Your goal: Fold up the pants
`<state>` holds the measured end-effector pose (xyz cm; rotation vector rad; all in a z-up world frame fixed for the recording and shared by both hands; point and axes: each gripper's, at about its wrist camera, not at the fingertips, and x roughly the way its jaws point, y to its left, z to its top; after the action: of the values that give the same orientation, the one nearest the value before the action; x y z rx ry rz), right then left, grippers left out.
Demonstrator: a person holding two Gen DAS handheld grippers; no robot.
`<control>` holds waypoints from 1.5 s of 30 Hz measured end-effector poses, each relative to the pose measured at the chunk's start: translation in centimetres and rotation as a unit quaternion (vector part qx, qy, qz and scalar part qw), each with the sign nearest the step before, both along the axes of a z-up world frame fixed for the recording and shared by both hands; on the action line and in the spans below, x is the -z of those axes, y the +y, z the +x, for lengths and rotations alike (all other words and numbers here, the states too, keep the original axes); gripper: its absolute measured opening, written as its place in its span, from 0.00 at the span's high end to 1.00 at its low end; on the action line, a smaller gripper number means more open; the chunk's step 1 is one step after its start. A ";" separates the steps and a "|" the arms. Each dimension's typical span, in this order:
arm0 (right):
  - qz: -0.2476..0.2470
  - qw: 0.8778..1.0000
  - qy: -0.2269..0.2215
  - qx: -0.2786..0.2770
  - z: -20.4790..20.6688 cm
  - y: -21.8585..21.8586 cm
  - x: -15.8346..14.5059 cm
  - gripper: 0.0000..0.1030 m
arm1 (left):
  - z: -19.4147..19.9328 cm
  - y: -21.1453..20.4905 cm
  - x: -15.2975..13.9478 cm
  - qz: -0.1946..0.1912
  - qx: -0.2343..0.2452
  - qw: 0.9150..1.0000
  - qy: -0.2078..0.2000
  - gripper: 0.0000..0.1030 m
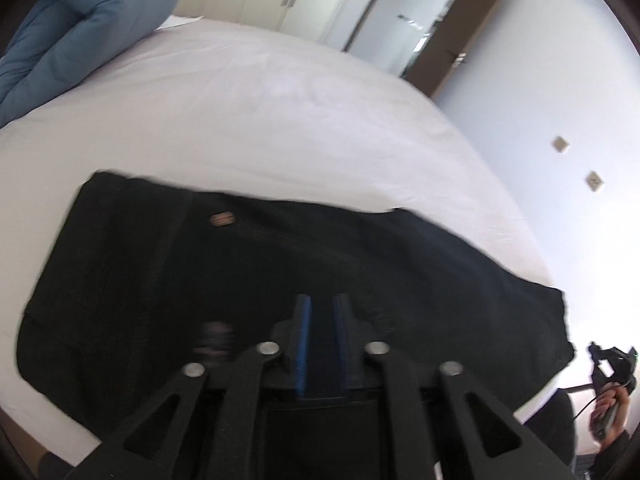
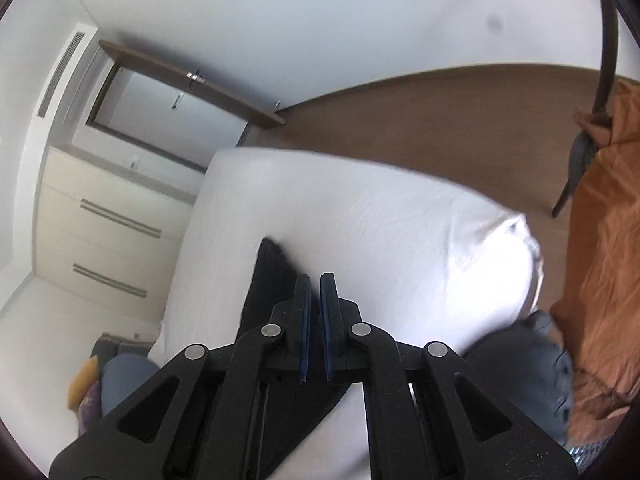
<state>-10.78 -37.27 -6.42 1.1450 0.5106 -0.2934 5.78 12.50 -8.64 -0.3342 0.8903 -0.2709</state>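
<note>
Left gripper (image 1: 322, 304) parted – empty – above black pants (image 1: 260, 272).

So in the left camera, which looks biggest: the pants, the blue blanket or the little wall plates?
1. Pants, though they lie nearest the camera, which makes them look bigger.
2. Blue blanket, partly cut off at the picture's edge.
3. Wall plates, both tiny and far off; the two look alike.

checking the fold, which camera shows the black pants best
The left wrist view: the black pants lie spread across the white bed, nearly whole, with the far and side edges visible. The right wrist view shows only a narrow dark strip of them, mostly hidden behind the right gripper.
</note>
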 end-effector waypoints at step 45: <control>-0.336 0.909 0.056 -0.241 17.7 24.6 -5.0 0.92 | -0.1 -11.8 5.7 -0.044 0.100 0.991 0.075 0.44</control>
<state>6.89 -12.71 -1.39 0.3107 0.7059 -0.0840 5.70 0.74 -14.36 -0.3510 1.0635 -0.4768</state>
